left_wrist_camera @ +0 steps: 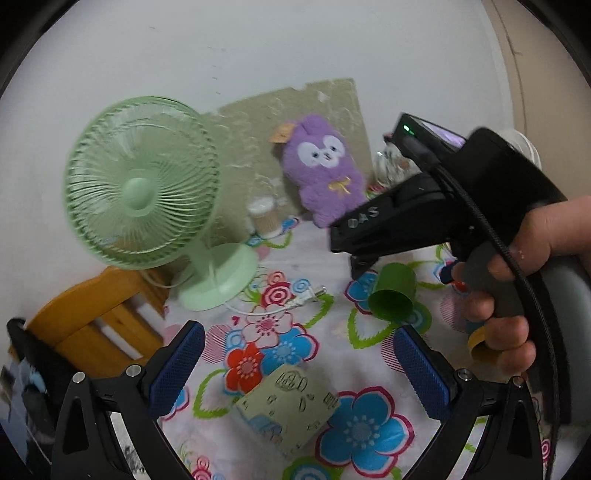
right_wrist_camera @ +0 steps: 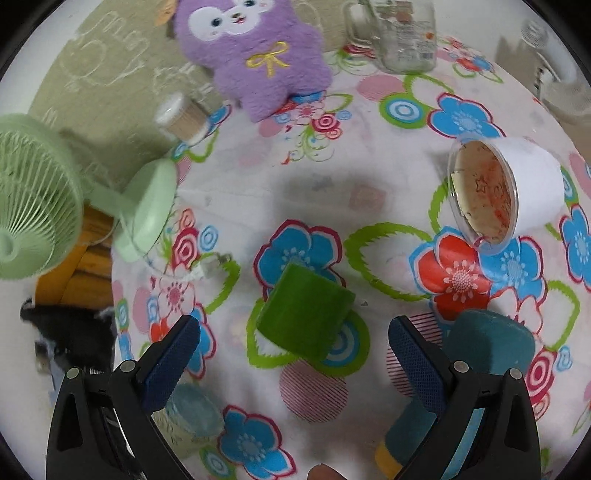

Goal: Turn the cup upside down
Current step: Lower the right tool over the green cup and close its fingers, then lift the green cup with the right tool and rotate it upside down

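Note:
A green cup [right_wrist_camera: 306, 314] lies on its side on the flowered tablecloth [right_wrist_camera: 306, 184]. In the right wrist view it sits just ahead of my open, empty right gripper [right_wrist_camera: 293, 356], between the lines of its blue pads. In the left wrist view the cup [left_wrist_camera: 393, 291] lies under the right gripper's black body [left_wrist_camera: 424, 206], held by a hand. My left gripper [left_wrist_camera: 299, 365] is open and empty, above a pale green packet [left_wrist_camera: 288, 410].
A green desk fan [left_wrist_camera: 144, 184], a purple plush toy [right_wrist_camera: 258, 55], a glass jar [right_wrist_camera: 402, 33], a small brown-and-white pot [right_wrist_camera: 181, 118], a tipped white tub [right_wrist_camera: 517, 188] and a teal object [right_wrist_camera: 487, 339] stand around. A wooden chair [left_wrist_camera: 92, 314] is beyond the table's left edge.

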Demonstrator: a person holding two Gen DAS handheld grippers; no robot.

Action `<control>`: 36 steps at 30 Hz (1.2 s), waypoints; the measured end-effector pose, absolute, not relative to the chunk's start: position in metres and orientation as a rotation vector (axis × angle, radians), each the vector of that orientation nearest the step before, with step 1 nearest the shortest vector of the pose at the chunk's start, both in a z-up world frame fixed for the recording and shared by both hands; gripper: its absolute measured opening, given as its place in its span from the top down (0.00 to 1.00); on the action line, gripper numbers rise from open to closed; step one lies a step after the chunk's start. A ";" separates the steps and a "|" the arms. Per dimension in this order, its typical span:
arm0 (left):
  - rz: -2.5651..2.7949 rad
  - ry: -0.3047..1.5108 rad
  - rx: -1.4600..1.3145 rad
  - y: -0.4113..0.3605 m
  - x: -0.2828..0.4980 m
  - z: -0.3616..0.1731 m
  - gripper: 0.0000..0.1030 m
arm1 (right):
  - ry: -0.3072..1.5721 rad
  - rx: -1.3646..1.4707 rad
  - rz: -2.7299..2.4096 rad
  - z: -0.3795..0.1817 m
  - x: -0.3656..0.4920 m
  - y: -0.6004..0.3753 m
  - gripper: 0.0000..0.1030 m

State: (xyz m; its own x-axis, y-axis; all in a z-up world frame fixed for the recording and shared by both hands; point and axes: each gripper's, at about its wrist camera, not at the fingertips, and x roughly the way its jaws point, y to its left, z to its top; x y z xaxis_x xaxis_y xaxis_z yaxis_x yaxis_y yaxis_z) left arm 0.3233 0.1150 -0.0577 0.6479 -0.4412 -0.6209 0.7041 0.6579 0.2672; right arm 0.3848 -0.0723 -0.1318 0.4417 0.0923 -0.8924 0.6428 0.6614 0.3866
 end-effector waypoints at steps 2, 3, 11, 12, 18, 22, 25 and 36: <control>-0.734 0.561 0.557 0.108 0.329 -0.064 0.00 | 1.085 0.839 -0.418 -0.137 0.387 -0.076 0.00; -0.745 0.562 0.579 0.105 0.332 -0.067 0.00 | 1.082 0.855 -0.437 -0.140 0.387 -0.079 0.00; -0.791 0.595 0.704 0.084 0.350 -0.088 0.00 | 1.099 0.883 -0.476 -0.145 0.395 -0.078 0.00; -0.794 0.595 0.714 0.082 0.350 -0.089 0.00 | 1.106 0.878 -0.480 -0.145 0.397 -0.077 0.01; -0.809 0.599 0.735 0.077 0.354 -0.096 0.00 | 1.123 0.905 -0.487 -0.151 0.403 -0.076 0.15; -0.810 0.612 0.735 0.073 0.358 -0.099 0.00 | 1.175 0.980 -0.440 -0.167 0.407 -0.078 0.25; -0.815 0.620 0.726 0.070 0.360 -0.100 0.00 | 1.141 0.977 -0.420 -0.161 0.405 -0.080 0.38; -0.825 0.609 0.722 0.069 0.346 -0.093 0.00 | 1.103 0.938 -0.358 -0.144 0.399 -0.078 0.46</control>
